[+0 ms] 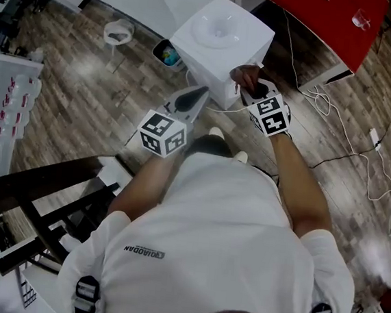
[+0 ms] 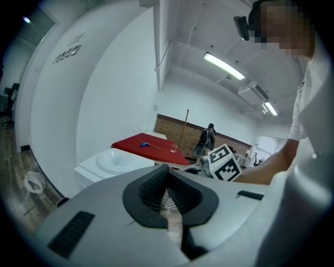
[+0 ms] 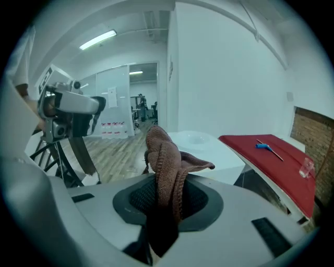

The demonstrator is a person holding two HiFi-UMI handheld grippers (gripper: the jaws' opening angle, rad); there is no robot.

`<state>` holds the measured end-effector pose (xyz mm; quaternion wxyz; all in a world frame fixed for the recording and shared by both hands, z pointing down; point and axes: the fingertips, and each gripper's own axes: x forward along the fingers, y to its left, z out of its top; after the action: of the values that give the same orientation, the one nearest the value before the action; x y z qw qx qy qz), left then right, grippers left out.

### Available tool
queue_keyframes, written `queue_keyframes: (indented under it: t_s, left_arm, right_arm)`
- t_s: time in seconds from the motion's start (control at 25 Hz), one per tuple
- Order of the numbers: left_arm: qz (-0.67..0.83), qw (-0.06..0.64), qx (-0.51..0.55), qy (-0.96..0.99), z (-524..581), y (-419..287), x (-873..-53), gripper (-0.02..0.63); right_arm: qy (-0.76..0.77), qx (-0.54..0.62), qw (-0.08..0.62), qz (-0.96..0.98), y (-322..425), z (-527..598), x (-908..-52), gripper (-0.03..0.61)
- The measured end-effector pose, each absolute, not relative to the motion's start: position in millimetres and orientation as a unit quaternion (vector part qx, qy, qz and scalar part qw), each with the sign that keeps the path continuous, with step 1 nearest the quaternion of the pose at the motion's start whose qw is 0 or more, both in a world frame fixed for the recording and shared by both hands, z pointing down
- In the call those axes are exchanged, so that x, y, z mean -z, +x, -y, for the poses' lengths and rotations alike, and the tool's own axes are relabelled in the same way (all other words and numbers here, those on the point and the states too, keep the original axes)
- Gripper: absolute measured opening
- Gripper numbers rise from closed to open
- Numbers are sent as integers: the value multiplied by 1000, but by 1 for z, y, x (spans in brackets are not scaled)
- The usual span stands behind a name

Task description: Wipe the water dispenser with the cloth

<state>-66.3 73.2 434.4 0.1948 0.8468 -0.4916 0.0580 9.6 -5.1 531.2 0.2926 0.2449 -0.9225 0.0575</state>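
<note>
Right hand-held gripper (image 1: 255, 91) is clenched on the brown cloth (image 3: 164, 167), right up at the white dispenser (image 1: 223, 34), its 5 o'clock corner. Left hand-held gripper (image 2: 166, 170) is pinched together on nothing, hovering at the dispenser's 7 o'clock above the wood floor (image 1: 84, 93).

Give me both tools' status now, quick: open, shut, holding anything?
Left tool: shut, nothing between its jaws.
Right tool: shut on the brown cloth.
</note>
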Motion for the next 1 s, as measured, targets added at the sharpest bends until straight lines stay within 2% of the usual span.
queue_keyframes:
  t_s: [0.56, 1.0]
  left_arm:
    - [507, 192, -29, 840, -12, -127, -441, -3]
    - [530, 201, -33, 823, 6, -153, -454, -3]
  right_arm:
    - [105, 140, 473, 863, -89, 35, -572, 89]
    - [104, 91, 473, 870, -81, 65, -572, 91]
